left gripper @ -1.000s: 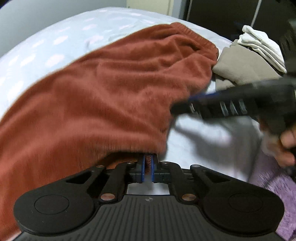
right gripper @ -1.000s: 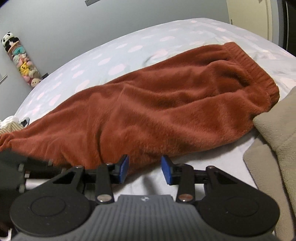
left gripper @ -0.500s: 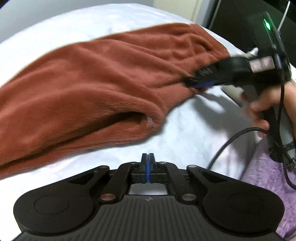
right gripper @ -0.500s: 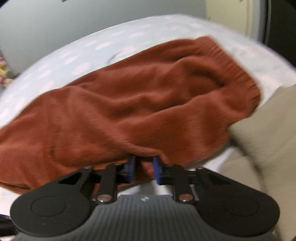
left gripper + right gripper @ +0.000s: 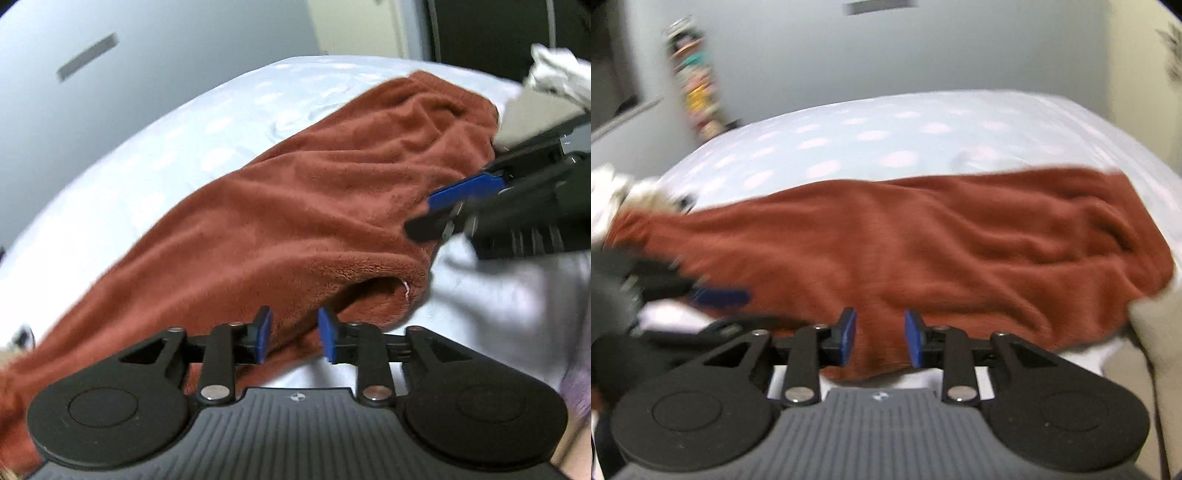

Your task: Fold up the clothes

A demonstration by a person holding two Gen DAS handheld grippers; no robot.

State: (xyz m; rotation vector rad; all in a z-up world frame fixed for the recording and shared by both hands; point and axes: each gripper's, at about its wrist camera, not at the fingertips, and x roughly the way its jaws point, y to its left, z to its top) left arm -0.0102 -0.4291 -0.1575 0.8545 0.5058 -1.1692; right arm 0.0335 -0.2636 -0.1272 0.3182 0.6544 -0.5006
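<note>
A rust-brown fleece garment lies lengthwise across the pale blue spotted bed sheet. In the left wrist view my left gripper has its jaws opening, with the garment's near folded edge in the gap and the blue pads clear of it. My right gripper comes in from the right at the same near edge, closer to the ribbed waistband end. In the right wrist view the right gripper is also opening, the garment filling the gap between its pads. The left gripper shows blurred at the left.
Folded beige clothes with white cloth on top lie beside the waistband end; the beige pile also shows in the right wrist view. Purple fleece is at the bed's near right. Cream clothes lie far left. Soft toys hang on the wall.
The left gripper, shut on the garment's edge a second ago, came off it shut and now stands open around the edge. The right gripper pinched the edge and has reopened, swinging sideways.
</note>
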